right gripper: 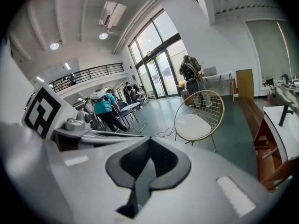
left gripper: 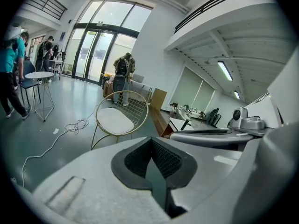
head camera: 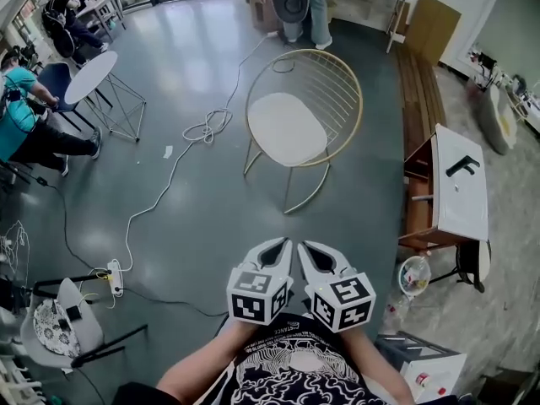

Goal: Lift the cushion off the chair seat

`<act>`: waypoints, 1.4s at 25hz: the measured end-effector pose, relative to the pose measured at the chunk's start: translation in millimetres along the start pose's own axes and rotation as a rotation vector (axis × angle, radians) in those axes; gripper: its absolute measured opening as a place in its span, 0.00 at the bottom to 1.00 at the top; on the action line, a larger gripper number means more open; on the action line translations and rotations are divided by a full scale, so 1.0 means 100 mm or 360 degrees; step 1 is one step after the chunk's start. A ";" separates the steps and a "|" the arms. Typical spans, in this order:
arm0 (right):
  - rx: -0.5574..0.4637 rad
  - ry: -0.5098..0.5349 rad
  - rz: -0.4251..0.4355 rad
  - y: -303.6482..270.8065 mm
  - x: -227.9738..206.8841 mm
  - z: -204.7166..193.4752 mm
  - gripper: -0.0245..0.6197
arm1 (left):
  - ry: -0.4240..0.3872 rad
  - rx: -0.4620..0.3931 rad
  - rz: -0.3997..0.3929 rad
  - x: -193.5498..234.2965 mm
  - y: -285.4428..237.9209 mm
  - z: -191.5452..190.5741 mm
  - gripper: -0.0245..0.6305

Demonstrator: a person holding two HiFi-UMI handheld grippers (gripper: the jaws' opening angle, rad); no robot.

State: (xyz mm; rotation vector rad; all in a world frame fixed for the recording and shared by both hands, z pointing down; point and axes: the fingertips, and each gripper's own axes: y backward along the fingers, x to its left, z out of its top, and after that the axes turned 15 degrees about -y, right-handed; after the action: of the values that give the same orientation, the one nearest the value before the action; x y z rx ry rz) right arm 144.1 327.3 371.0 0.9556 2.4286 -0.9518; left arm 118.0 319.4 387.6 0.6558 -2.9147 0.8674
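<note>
A white cushion (head camera: pixel 285 127) lies on the seat of a round gold wire chair (head camera: pixel 337 91) in the middle of the grey floor. The cushion (left gripper: pixel 113 121) also shows in the left gripper view and the cushion (right gripper: pixel 192 125) in the right gripper view, well ahead of the jaws. My left gripper (head camera: pixel 276 249) and right gripper (head camera: pixel 310 251) hang side by side near my body, well short of the chair. Both are shut with nothing between their jaws.
A white cable (head camera: pixel 181 154) runs over the floor left of the chair to a power strip (head camera: pixel 114 275). A wooden bench (head camera: pixel 419 99) and a white table (head camera: pixel 460 184) stand to the right. A round table (head camera: pixel 91 76) and seated people are at the left. A person stands behind the chair.
</note>
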 end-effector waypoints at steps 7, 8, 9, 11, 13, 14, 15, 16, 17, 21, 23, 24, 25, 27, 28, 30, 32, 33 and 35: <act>0.0001 -0.0005 -0.0091 -0.43 0.13 0.14 0.03 | -0.0004 -0.0012 -0.0103 0.44 -0.10 0.12 0.02; 0.0003 -0.0004 -0.0101 -0.49 0.16 0.16 0.03 | 0.0000 -0.0015 -0.0110 0.51 -0.10 0.13 0.02; 0.0006 -0.0001 -0.0109 -0.55 0.19 0.17 0.03 | 0.0007 -0.0019 -0.0116 0.58 -0.10 0.14 0.02; 0.0018 0.0007 -0.0117 -0.67 0.25 0.19 0.03 | 0.0026 -0.0026 -0.0124 0.71 -0.10 0.15 0.02; 0.0034 0.0023 -0.0121 -0.77 0.33 0.20 0.03 | 0.0047 -0.0032 -0.0129 0.83 -0.09 0.15 0.02; 0.0043 0.0032 -0.0123 -0.82 0.36 0.20 0.03 | 0.0057 -0.0034 -0.0131 0.89 -0.09 0.15 0.02; 0.0051 0.0039 -0.0124 -0.87 0.39 0.20 0.03 | 0.0067 -0.0034 -0.0135 0.94 -0.10 0.15 0.02; 0.0058 0.0044 -0.0126 -0.92 0.40 0.20 0.03 | 0.0076 -0.0035 -0.0139 0.99 -0.10 0.16 0.02; 0.0062 0.0046 -0.0128 -0.97 0.42 0.21 0.03 | 0.0083 -0.0035 -0.0145 1.03 -0.12 0.16 0.02; 0.0045 0.0048 -0.0128 -1.13 0.44 0.31 0.03 | 0.0079 -0.0047 -0.0148 1.19 -0.16 0.22 0.02; 0.0032 0.0047 -0.0121 -1.20 0.46 0.37 0.03 | 0.0071 -0.0055 -0.0140 1.27 -0.18 0.27 0.02; 0.0029 0.0047 -0.0115 -1.24 0.47 0.40 0.03 | 0.0068 -0.0055 -0.0135 1.31 -0.19 0.29 0.02; 0.0028 0.0048 -0.0106 -1.28 0.47 0.42 0.03 | 0.0065 -0.0052 -0.0130 1.34 -0.20 0.30 0.02; 0.0029 0.0051 -0.0090 -1.33 0.47 0.44 0.03 | 0.0060 -0.0043 -0.0119 1.39 -0.25 0.31 0.02; 0.0028 0.0050 -0.0082 -1.35 0.45 0.46 0.03 | 0.0057 -0.0039 -0.0113 1.40 -0.28 0.31 0.02; 0.0025 0.0043 -0.0066 -1.39 0.38 0.50 0.03 | 0.0049 -0.0032 -0.0099 1.42 -0.35 0.34 0.02; 0.0027 0.0035 -0.0052 -1.42 0.30 0.56 0.03 | 0.0045 -0.0027 -0.0082 1.43 -0.43 0.38 0.02; 0.0031 0.0032 -0.0045 -1.44 0.26 0.59 0.03 | 0.0047 -0.0024 -0.0072 1.44 -0.48 0.41 0.02; 0.0043 0.0028 -0.0024 -1.49 0.18 0.66 0.03 | 0.0055 -0.0014 -0.0048 1.47 -0.57 0.45 0.02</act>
State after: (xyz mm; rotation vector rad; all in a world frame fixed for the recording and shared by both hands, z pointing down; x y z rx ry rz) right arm 32.1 208.0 382.6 0.9599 2.4468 -0.9876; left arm 11.4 195.9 400.4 0.6754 -2.8690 0.8532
